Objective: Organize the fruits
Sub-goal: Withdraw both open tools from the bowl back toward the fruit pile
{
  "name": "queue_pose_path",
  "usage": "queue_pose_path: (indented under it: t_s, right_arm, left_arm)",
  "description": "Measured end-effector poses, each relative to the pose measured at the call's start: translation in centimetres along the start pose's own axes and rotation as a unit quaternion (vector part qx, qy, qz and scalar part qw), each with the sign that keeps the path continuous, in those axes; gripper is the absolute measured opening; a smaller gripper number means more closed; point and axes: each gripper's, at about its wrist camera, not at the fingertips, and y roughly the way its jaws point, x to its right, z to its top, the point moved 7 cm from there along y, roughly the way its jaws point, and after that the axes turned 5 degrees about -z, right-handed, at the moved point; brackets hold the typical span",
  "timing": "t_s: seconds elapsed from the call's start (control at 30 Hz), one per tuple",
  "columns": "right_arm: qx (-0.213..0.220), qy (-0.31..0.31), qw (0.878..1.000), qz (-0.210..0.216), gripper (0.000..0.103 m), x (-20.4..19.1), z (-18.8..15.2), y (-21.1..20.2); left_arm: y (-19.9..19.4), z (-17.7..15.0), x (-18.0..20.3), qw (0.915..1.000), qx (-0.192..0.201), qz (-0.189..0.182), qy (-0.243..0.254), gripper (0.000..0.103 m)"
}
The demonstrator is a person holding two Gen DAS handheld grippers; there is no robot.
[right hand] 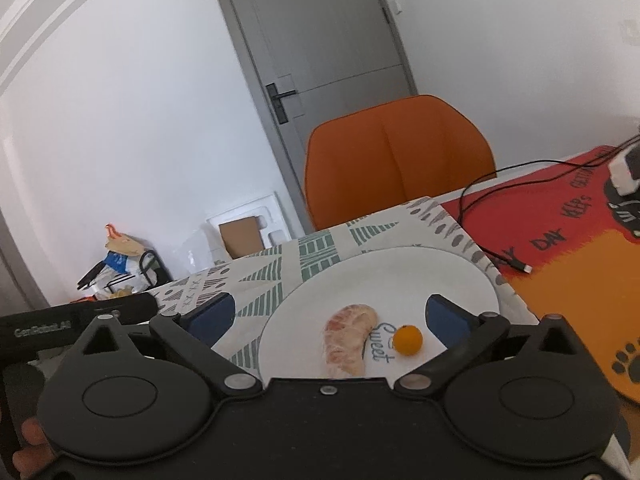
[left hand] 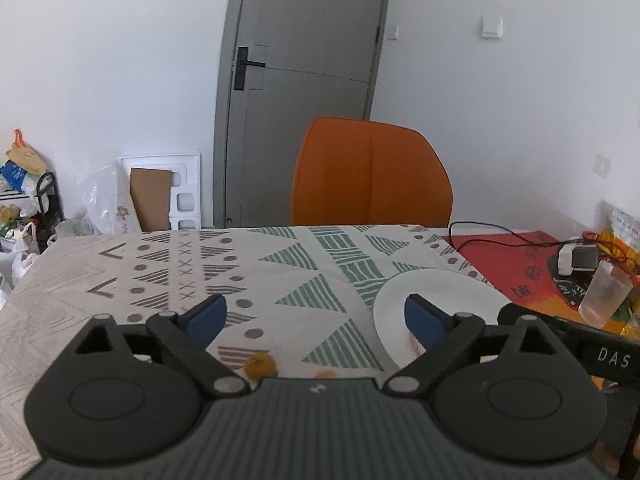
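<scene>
right wrist view: two fruits on the white plate, both tongs empty

right wrist view looks down on a white plate (right hand: 460,276) resting on a patterned tablecloth (right hand: 280,276). inside the plate lie a peeled pomelo segment (right hand: 348,338), pinkish and curved, and a small orange fruit (right hand: 407,339) just to its right. the two are near each other but apart, with the script word "sweet" printed on the plate between them. the right gripper (right hand: 330,316) hangs over the near part of the plate with its blue pads spread wide; the fruits show in the gap between the pads, yet neither pad touches them and nothing is gripped.

from the left wrist view, the left gripper (left hand: 316,316) is likewise wide open and holds nothing. below it, on the bare tablecloth (left hand: 312,264) outside the plate, sits a small yellowish fruit (left hand: 260,366), partly hidden by the gripper body. a sliver of something orange shows at the body's edge beside it; what it is cannot be told. the plate (left hand: 440,284) appears to the right here, its rim behind the right-hand blue pad, and what lies in it is mostly hidden from this side.

at the far right of that view a ribbed clear glass (left hand: 604,300) stands on a red and orange mat (left hand: 516,260); whether it holds anything cannot be told. a black cable (right hand: 520,184) trails across the mat. an orange chair (left hand: 372,176) stands behind the table.
</scene>
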Motion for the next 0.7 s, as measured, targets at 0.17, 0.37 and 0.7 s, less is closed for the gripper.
queue_pose_path:
  t_s: [0.17, 0.37, 0.7]
  right_arm:
    - [-0.009, 0.011, 1.0, -0.006, 0.103, -0.8, -0.6, -1.7]
    - [0.013, 0.006, 1.0, -0.016, 0.103, -2.2, -0.4, -3.5]
    - [0.02, -0.035, 0.999, 0.018, 0.103, -5.5, -0.5, -5.8]
  left_arm:
    - [-2.2, -0.4, -0.7, 1.0, 0.003, -0.004, -0.004, 0.095]
    - [-5.1, -0.7, -1.7, 0.9998, 0.017, 0.004, -0.007, 0.095]
    - [-9.7, -2.1, -5.6, 0.998, 0.033, 0.041, -0.034, 0.096]
